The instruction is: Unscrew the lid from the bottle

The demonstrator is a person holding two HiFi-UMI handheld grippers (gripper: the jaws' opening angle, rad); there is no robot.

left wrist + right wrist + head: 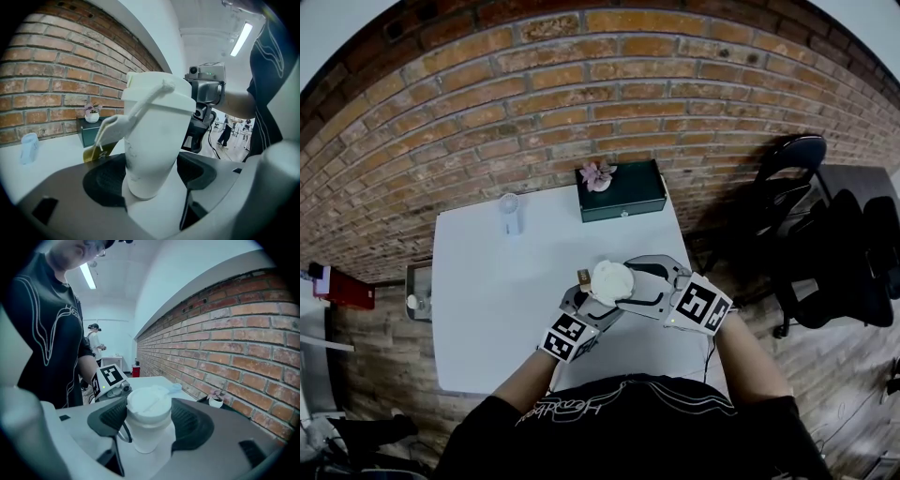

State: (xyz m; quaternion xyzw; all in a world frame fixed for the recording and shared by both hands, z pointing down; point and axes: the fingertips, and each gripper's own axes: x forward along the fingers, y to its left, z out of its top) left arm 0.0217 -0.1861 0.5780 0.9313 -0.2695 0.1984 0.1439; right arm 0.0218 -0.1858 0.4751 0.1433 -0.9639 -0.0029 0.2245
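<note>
A white bottle is held up over the white table between both grippers. My left gripper comes from the lower left, and in the left gripper view its pads are closed on the bottle's tapered body, which leans slightly. A yellowish tag hangs from the bottle's strap. My right gripper comes from the right. In the right gripper view the round white lid sits between its dark pads, and both pads touch the lid's rim. The bottle's body shows below the lid.
A dark green box with a small pink flower pot stands at the table's far edge by the brick wall. A small pale fan stands at the far left. A black office chair is to the table's right.
</note>
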